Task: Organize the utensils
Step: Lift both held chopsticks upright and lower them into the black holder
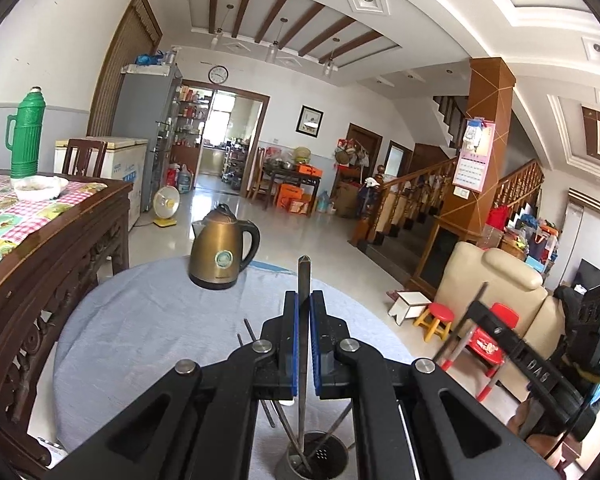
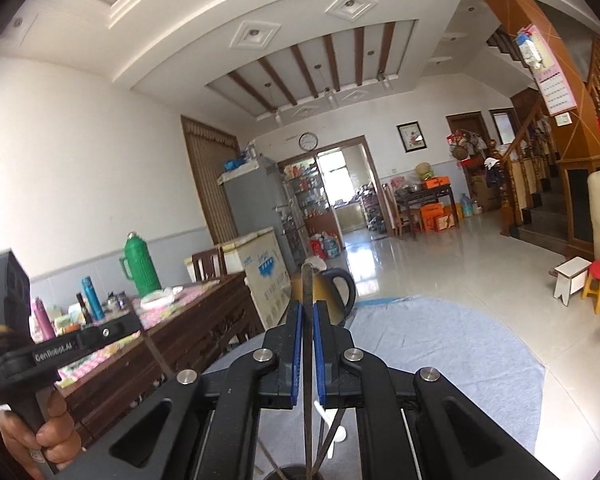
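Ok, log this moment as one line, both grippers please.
left gripper: shut on chopstick | right gripper: shut on second chopstick | utensil holder: below, more sticks inside | kettle: on grey cloth

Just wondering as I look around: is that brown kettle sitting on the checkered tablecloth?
No, the kettle stands on the round table with the plain grey cloth, apart from the checkered tablecloth on the wooden table beside it.
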`<state>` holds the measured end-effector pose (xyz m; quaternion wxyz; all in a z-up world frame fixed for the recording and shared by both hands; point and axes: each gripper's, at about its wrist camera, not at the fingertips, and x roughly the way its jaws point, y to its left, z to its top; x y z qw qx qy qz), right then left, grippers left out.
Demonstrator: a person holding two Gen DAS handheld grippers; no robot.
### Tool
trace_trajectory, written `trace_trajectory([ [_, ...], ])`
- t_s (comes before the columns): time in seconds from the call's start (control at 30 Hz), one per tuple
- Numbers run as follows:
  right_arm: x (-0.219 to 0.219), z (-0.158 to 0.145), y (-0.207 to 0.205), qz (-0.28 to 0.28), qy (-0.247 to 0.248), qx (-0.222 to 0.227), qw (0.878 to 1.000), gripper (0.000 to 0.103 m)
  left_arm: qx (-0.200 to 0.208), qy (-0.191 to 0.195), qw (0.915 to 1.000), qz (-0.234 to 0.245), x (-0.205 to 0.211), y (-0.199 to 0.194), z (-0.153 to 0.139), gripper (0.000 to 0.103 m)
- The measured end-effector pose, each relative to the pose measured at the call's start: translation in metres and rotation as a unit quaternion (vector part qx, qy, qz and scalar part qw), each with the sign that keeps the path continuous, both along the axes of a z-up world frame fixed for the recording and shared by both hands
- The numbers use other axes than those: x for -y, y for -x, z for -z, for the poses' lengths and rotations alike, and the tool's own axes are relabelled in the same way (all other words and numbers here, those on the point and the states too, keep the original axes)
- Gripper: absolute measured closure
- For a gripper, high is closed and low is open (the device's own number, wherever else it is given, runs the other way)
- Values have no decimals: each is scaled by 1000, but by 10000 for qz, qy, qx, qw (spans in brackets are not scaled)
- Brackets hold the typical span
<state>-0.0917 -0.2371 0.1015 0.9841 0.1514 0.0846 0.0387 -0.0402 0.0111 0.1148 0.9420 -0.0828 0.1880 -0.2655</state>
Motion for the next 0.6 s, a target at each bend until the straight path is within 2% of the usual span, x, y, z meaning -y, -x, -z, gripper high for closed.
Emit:
trace_trajectory([
  [0.3,-18,19,-7,-149,215,-282,9993,96,-319,-98,9994,93,12,0,20,98],
  [0.6,-17,35,-8,-276,180,-531,9980,96,-461,-199,9987,86,13,0,27,98],
])
